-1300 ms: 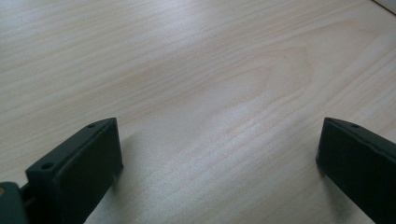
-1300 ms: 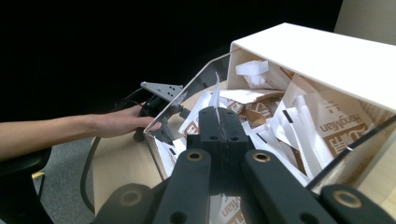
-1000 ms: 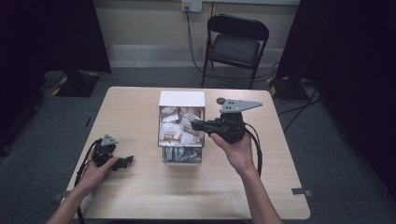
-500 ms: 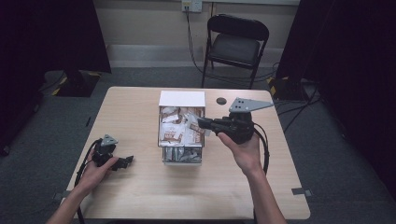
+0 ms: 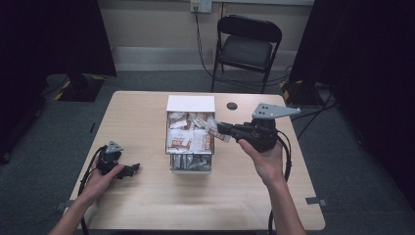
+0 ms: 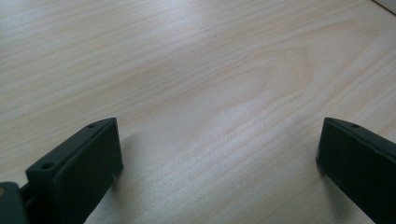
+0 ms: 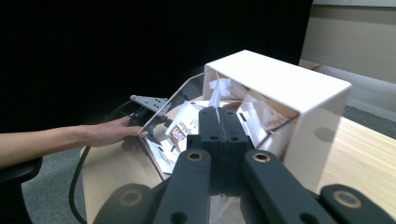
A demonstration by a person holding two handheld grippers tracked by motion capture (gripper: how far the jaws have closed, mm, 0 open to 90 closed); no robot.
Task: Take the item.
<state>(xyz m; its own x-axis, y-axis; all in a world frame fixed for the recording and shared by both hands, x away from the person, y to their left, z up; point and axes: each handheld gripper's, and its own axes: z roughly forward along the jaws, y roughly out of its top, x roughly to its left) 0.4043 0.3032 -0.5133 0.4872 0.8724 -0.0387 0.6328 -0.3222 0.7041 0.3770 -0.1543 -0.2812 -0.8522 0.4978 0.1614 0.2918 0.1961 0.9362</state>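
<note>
Right claw, closed on a sachet, has drawn back from over the box at mid-tabletop: extraction underway. Left claw rests open near the left edge.

1. Print on the packets inside the white box: too small to read in the high view.
2. Lower part of the packet pinched by the right gripper: hidden between the closed jaws in the right gripper view.
3. Left gripper: partly covered by the hand in the high view; jaw bases cut off at the bottom edge of the left gripper view.
4. Small dark round thing on the table: too small to tell.
</note>
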